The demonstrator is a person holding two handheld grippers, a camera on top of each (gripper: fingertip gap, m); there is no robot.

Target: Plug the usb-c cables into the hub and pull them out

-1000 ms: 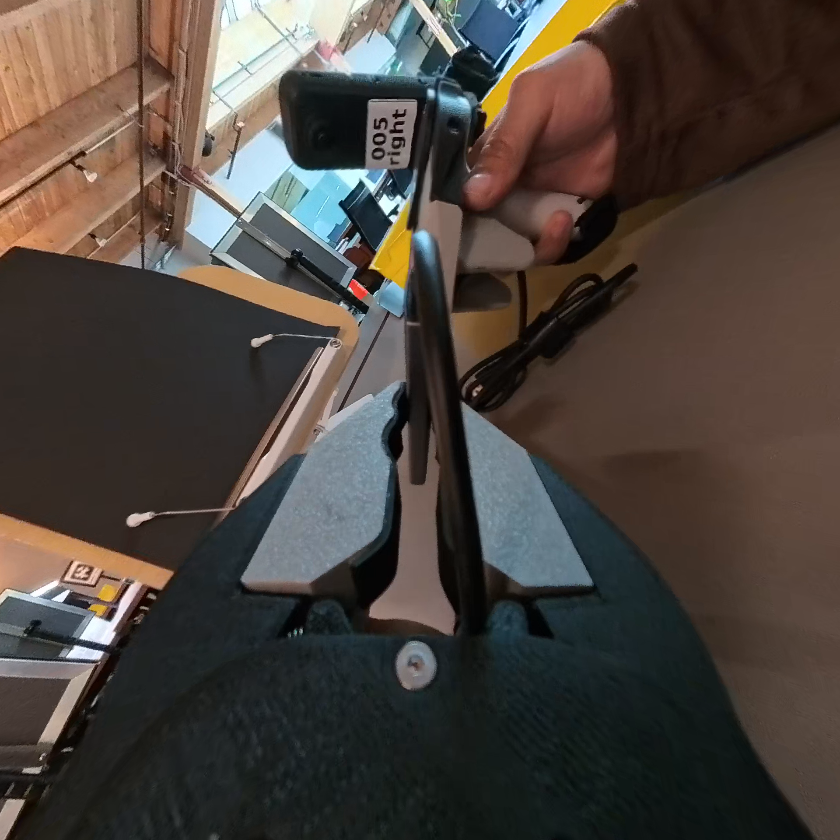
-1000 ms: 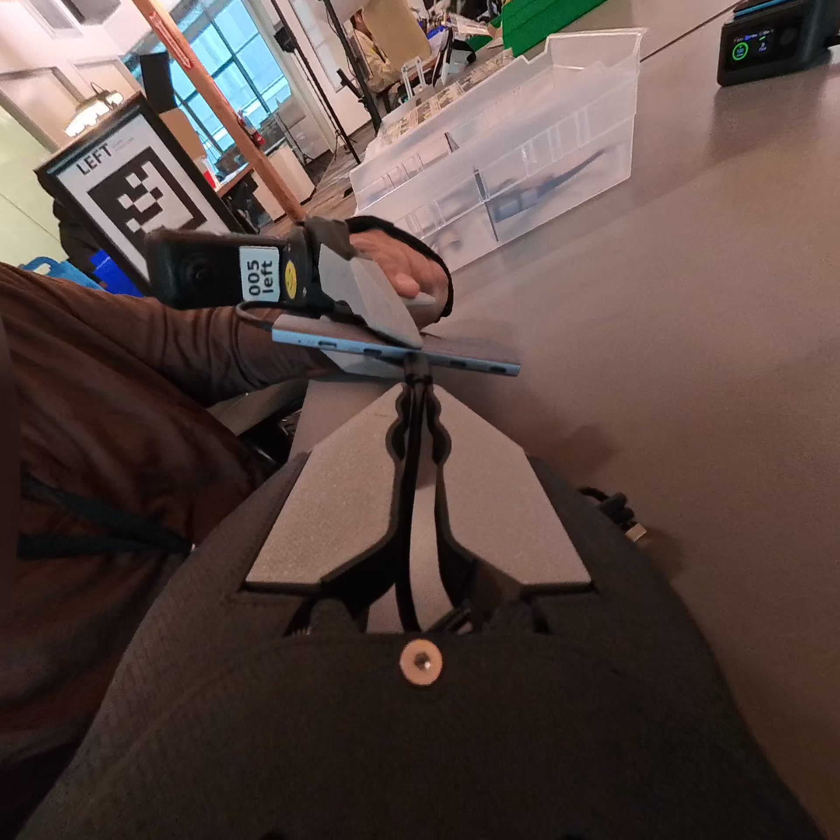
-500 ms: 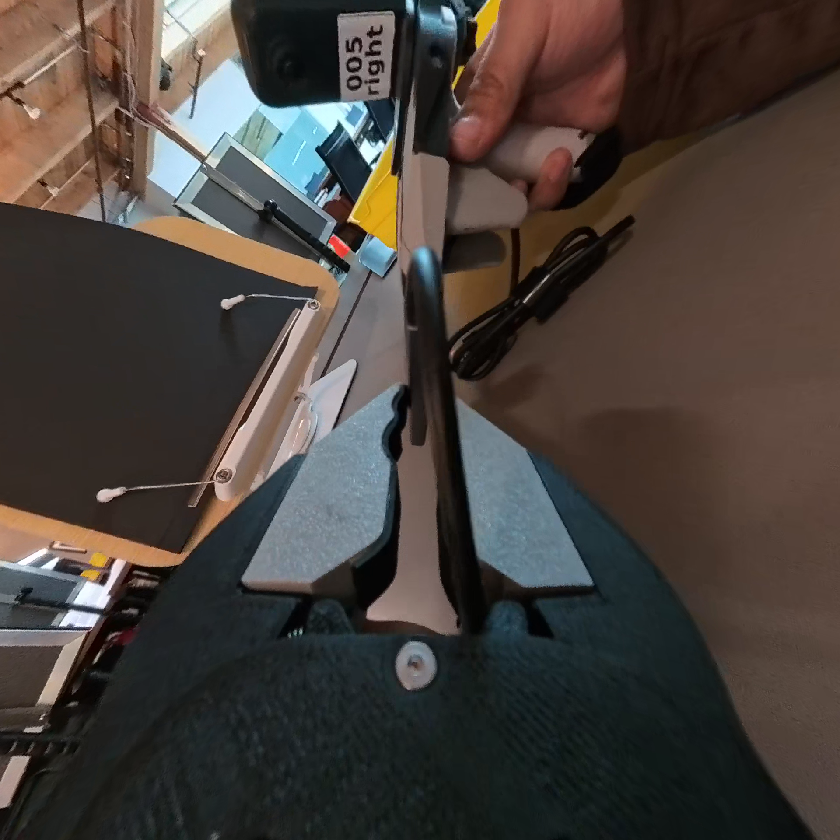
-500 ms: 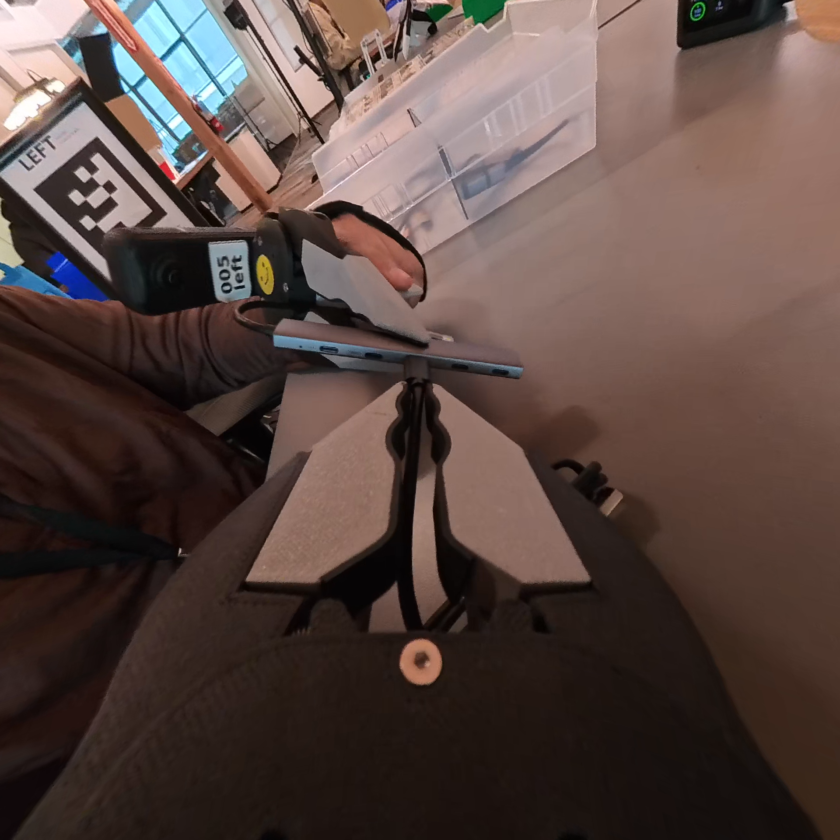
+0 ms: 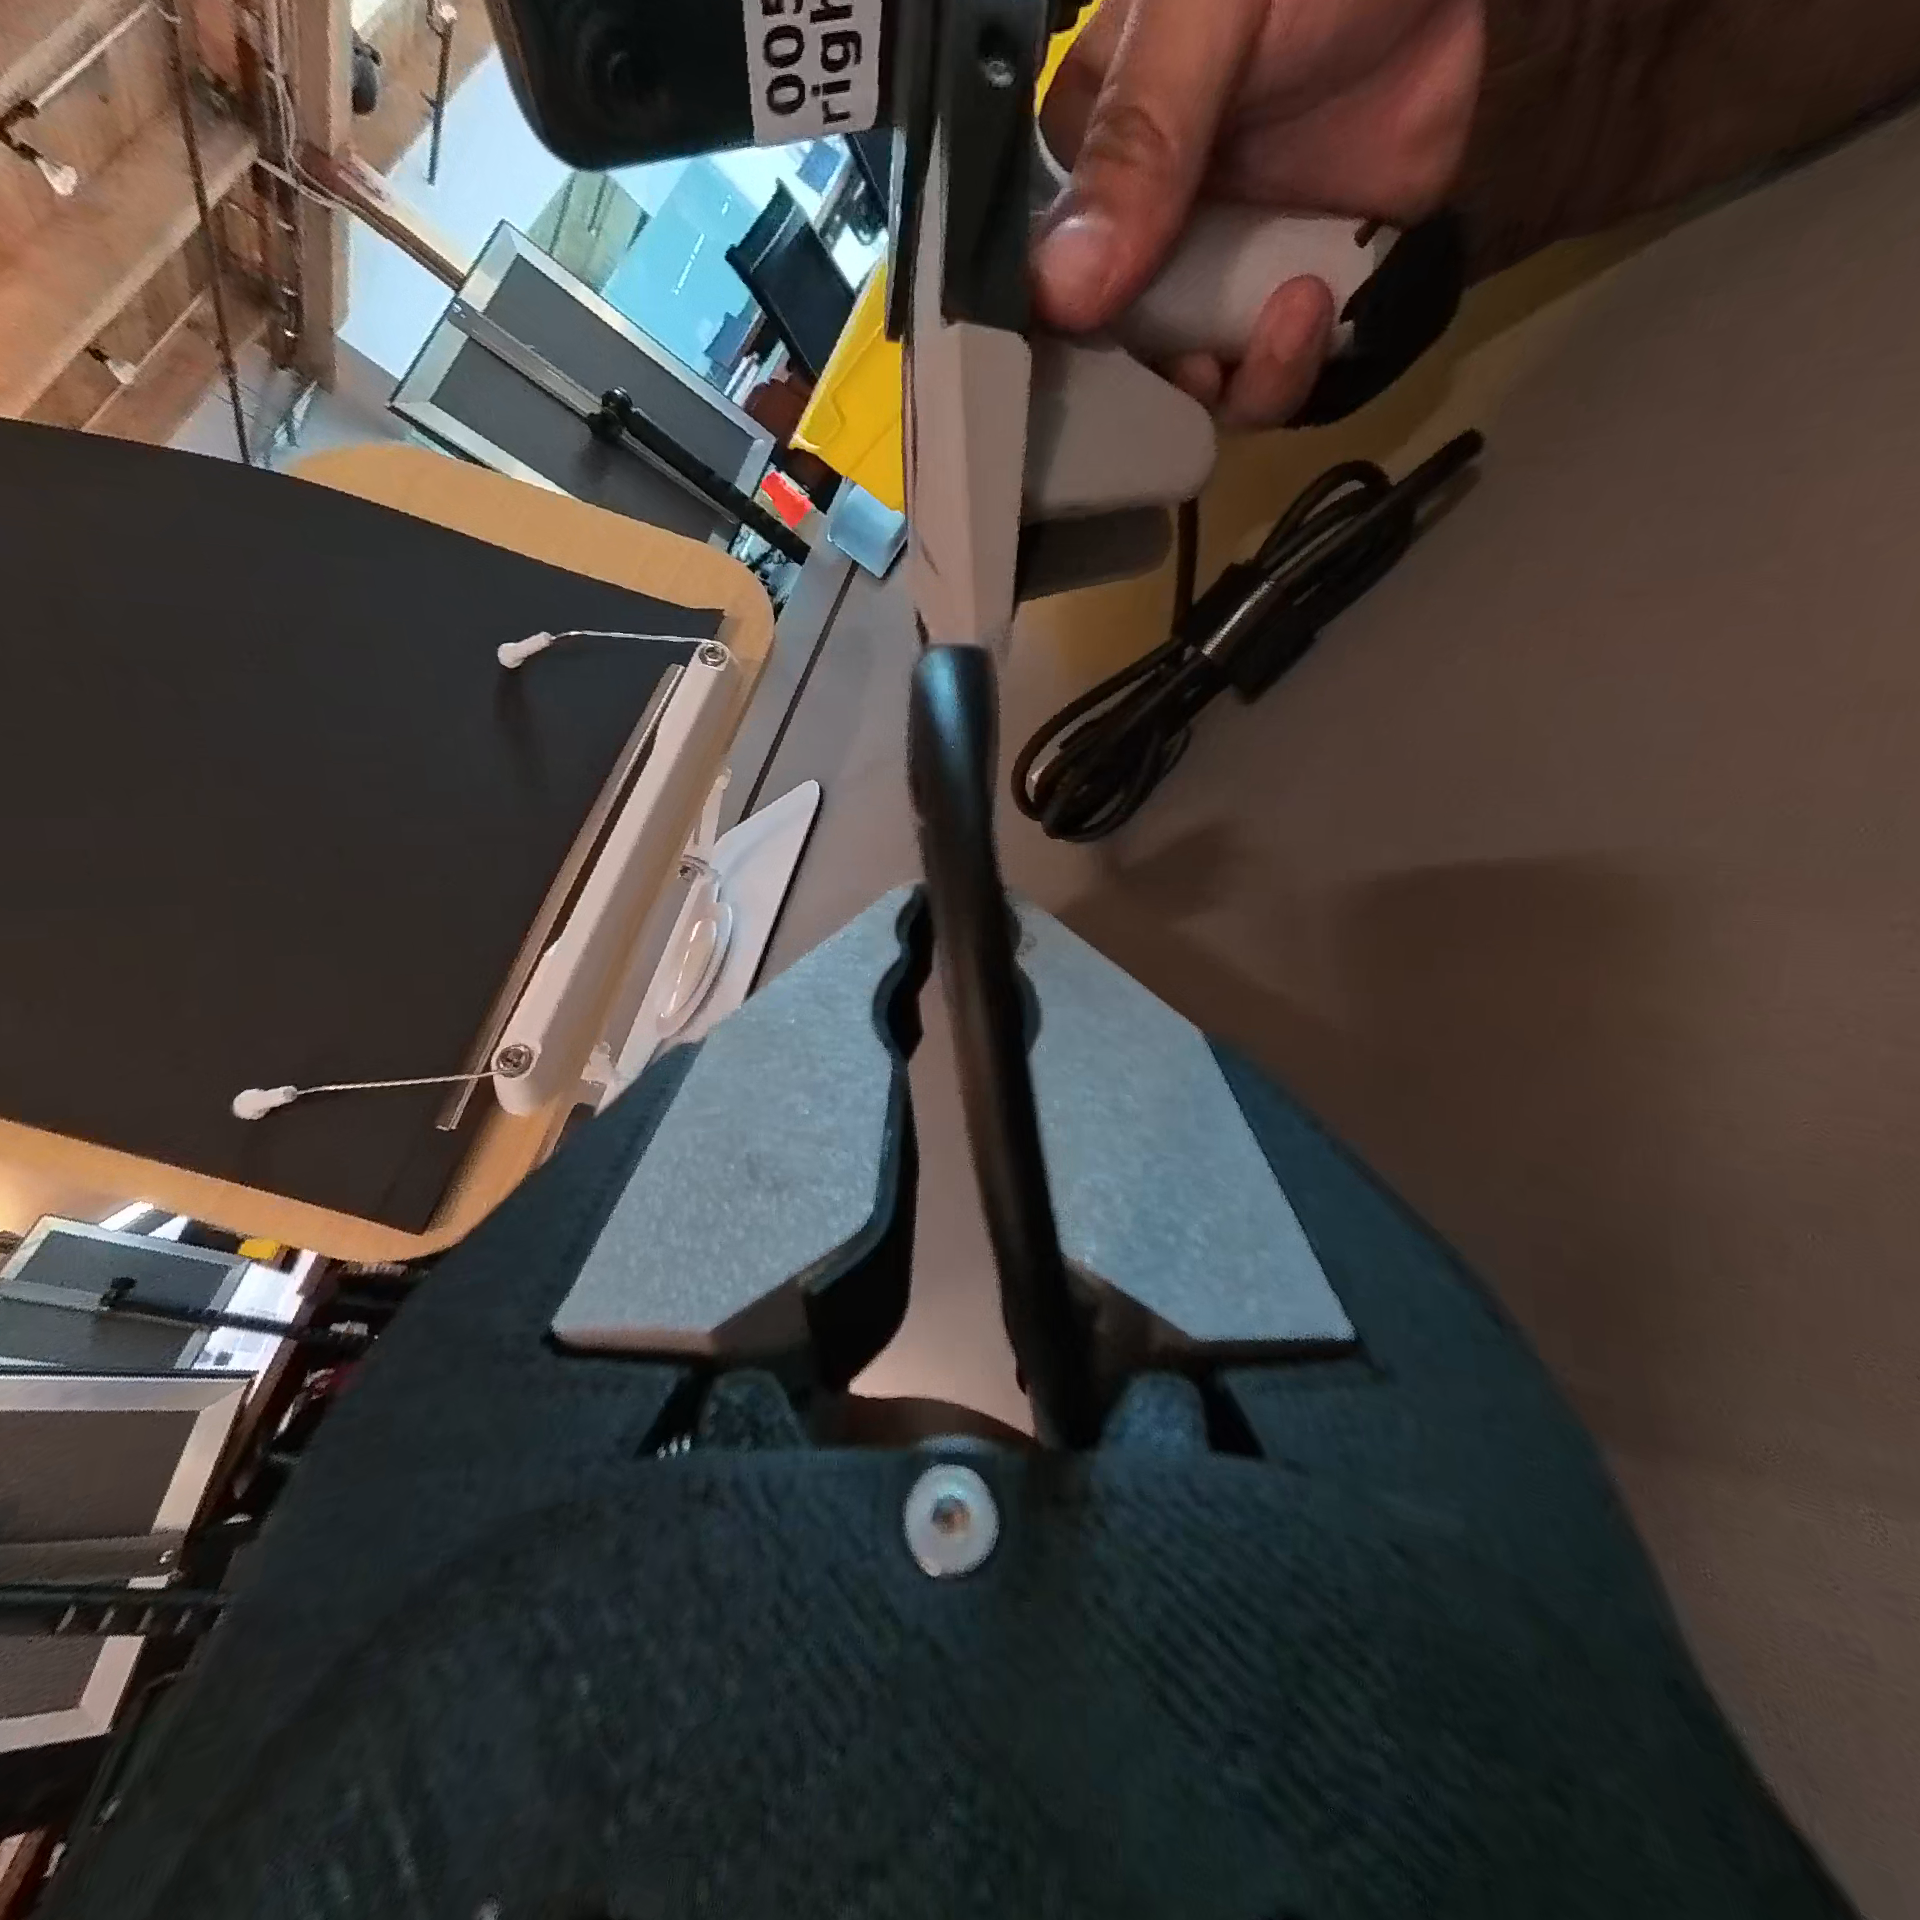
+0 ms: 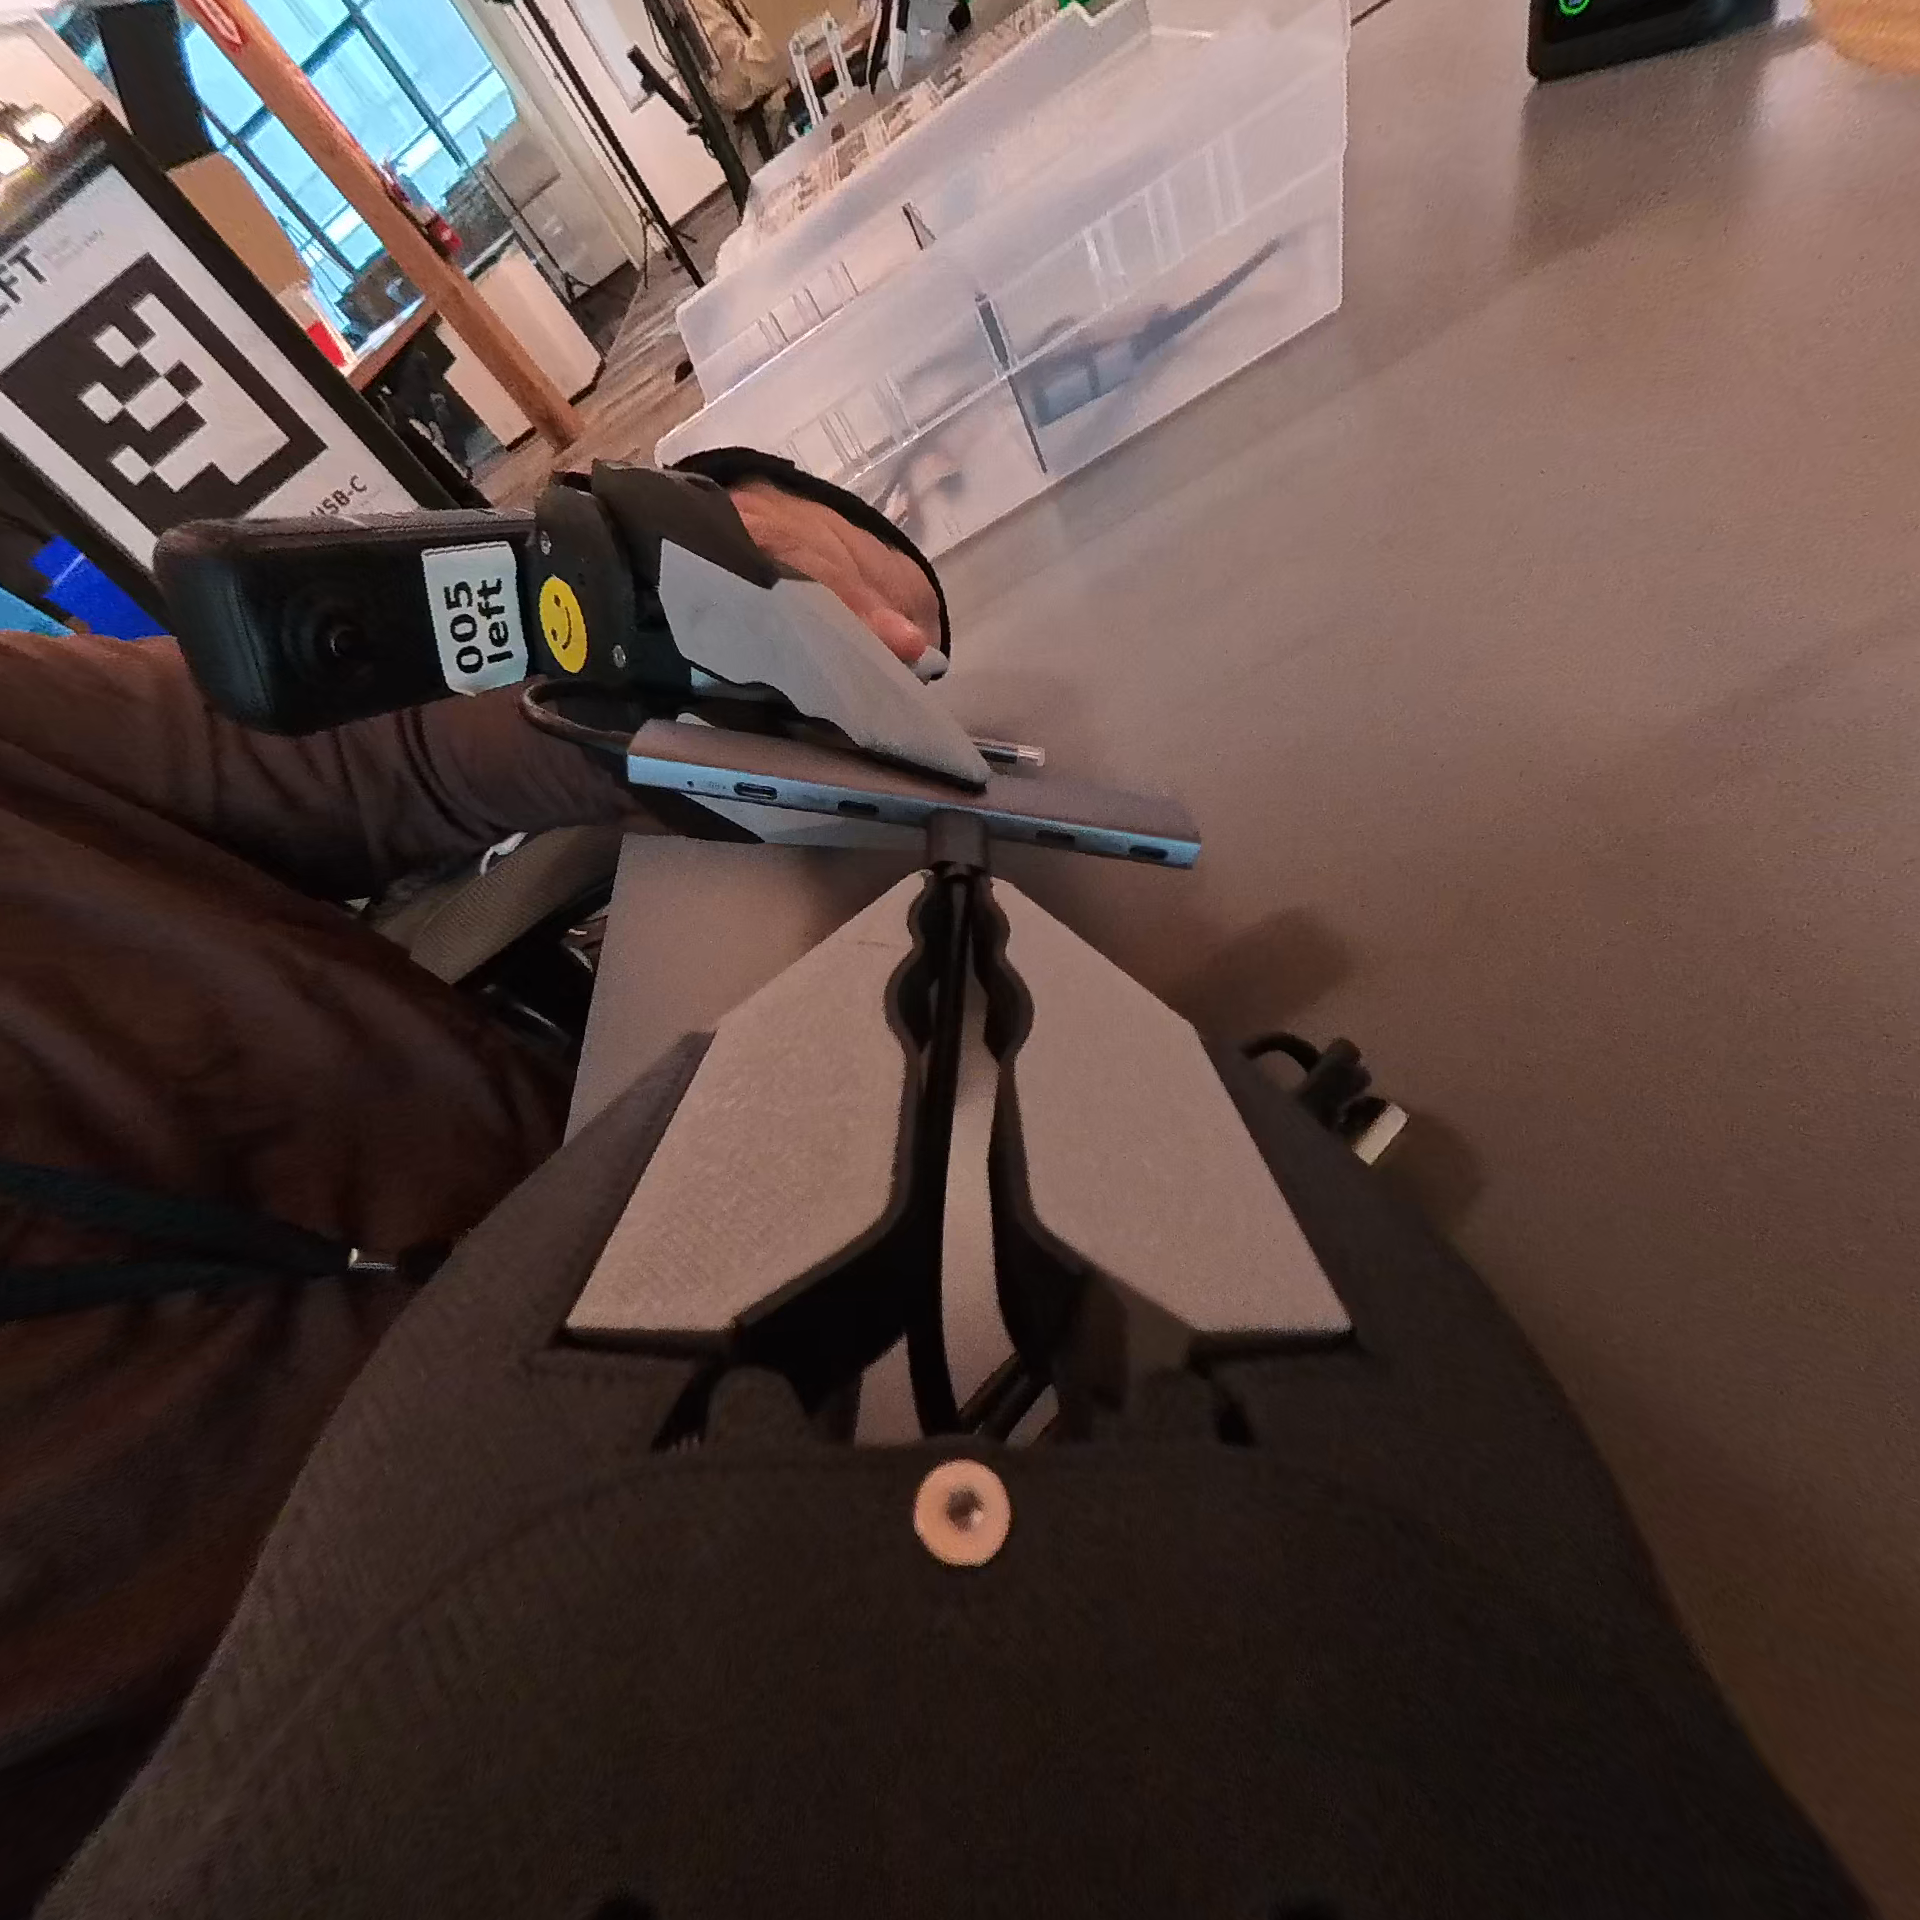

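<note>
- Hub [image 6: 914, 800], a flat grey-blue bar with a row of small ports on its long edge, is held up above the grey table [image 6: 1558, 727], level with it.
- Left gripper [image 6: 977, 774] has its grey fingers closed on the hub, one above and one below; in its own view the hub [image 5: 971, 935] shows edge-on as a dark blade between the pads.
- USB-C cable [image 6: 951, 1039], thin and black, runs forward between the fingers of the right gripper [image 6: 956, 914], which are pressed together on it just behind the plug.
- Plug [image 6: 958, 837] sits in a port near the middle of the hub's edge; how deep it is in, I cannot tell.
- A short black lead leaves the left end of the hub and bends back under the left gripper.
- A bundled black cable [image 5: 1226, 665] lies on the table beyond the right gripper [image 5: 961, 623].
- A hand [image 5: 1247, 156] in a brown sleeve holds the right gripper's white handle.
- A clear plastic bin [image 6: 1039, 312] stands farther back on the table, well apart from the hub.
- A framed black-and-white marker board [image 6: 156, 395] stands at the left.
</note>
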